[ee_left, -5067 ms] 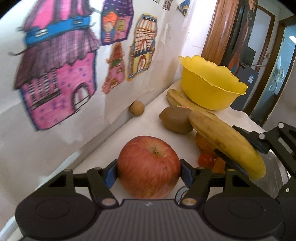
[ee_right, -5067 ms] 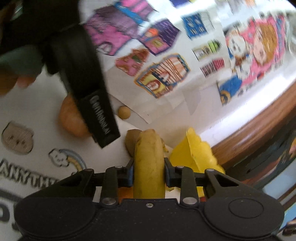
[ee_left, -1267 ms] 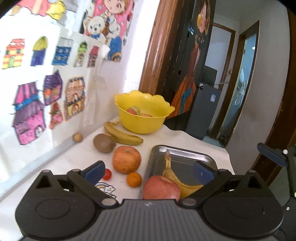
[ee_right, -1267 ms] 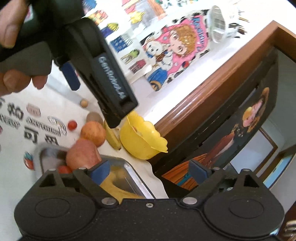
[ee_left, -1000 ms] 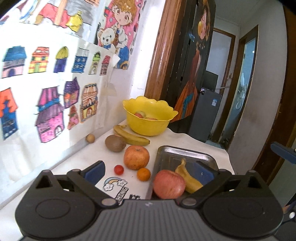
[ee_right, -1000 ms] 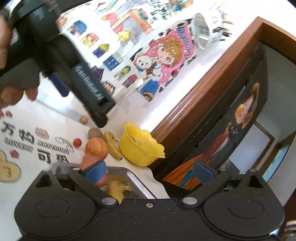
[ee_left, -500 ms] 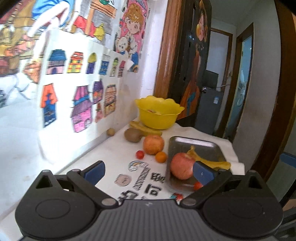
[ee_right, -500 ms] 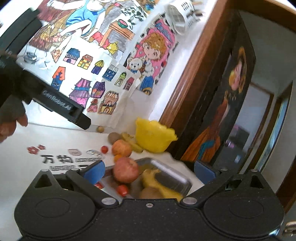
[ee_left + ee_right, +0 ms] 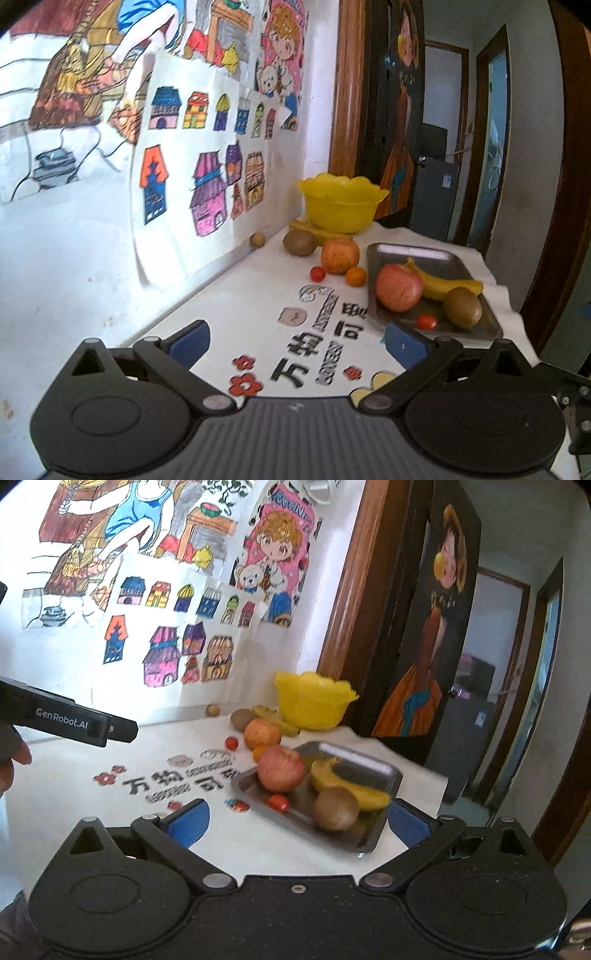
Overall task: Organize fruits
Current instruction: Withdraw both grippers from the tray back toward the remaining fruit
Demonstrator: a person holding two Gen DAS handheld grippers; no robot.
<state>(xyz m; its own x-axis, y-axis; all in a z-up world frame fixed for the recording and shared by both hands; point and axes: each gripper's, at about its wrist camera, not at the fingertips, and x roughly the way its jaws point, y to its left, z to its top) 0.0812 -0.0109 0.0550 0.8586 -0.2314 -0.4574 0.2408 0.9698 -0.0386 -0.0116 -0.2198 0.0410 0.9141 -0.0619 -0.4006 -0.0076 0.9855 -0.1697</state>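
A metal tray [image 9: 413, 252] [image 9: 380, 766] holds a red apple [image 9: 399, 287] [image 9: 280, 768], a banana [image 9: 448, 286] [image 9: 347, 781], a kiwi [image 9: 462, 307] [image 9: 335, 808] and a cherry tomato [image 9: 426, 321] [image 9: 279, 802]. On the tablecloth beyond lie another apple [image 9: 340, 255] [image 9: 261, 733], a small orange [image 9: 356, 276], a tomato [image 9: 317, 273] [image 9: 231, 743], a kiwi [image 9: 299, 242], and a banana [image 9: 325, 232] beside the yellow bowl [image 9: 341, 201] [image 9: 312, 703]. My left gripper [image 9: 295, 341] and right gripper [image 9: 295, 821] are both open and empty, held well back from the tray.
A white tablecloth [image 9: 258, 295] with printed characters covers the table against a wall of drawings [image 9: 207, 147]. A small brown fruit [image 9: 257, 239] lies by the wall. The left tool's black body [image 9: 66, 718] and a hand show at the right view's left. A doorway [image 9: 491, 147] opens behind.
Both grippers let go of the apple and banana into the tray, opened, and have pulled back and up; the tray and fruits now look smaller and farther away.
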